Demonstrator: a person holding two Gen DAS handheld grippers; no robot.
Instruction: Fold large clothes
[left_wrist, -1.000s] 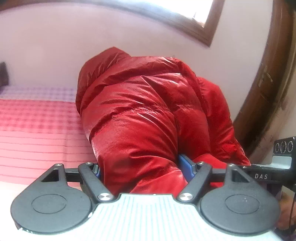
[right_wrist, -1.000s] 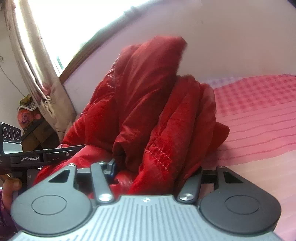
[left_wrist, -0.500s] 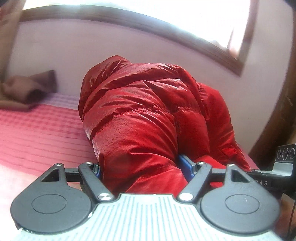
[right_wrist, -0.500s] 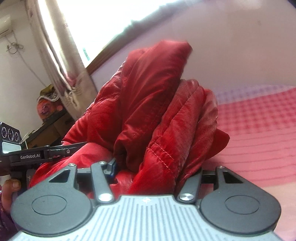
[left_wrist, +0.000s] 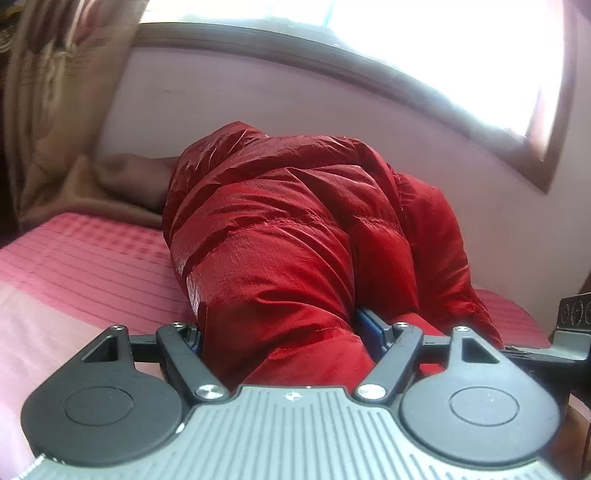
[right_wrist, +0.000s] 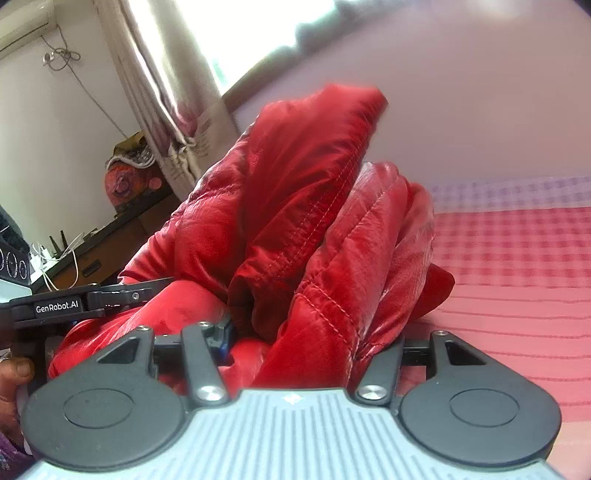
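**Red puffer jacket gripped by 2 tools over the bed**

Count: 1 red puffer jacket (left_wrist: 295, 236), 2 tools, 1 bed, 1 window, 1 brown blanket, 1 curtain in each view.

Surface and room: the bed (left_wrist: 85, 266) carries a pink cover, checked at the far end and striped with thin lines nearer the camera. A pale wall runs behind it. The window (left_wrist: 424, 44) is blown out bright, with a dark wooden frame. The left wrist view shows a brown curtain (left_wrist: 48, 92) at the left edge and the brown blanket (left_wrist: 125, 181) bunched at the far end of the bed, partly behind the jacket. The right wrist view shows a light curtain (right_wrist: 162, 85) and a dark cabinet (right_wrist: 122, 243) with cables and a colourful bundle on top.

Jacket versus tools: the left tool (left_wrist: 284, 339) is clenched on a thick quilted roll of jacket that fills the gap between its blue pads; the rest of the garment mounds up ahead of it, over the bed. The right tool (right_wrist: 314, 343) is likewise clenched on bunched jacket, a stitched hem running down between its fingers. In the right wrist view the left tool (right_wrist: 110, 295) sits just to the left, red fabric spanning between the 2. A thumb (right_wrist: 16, 373) shows at that view's left edge.
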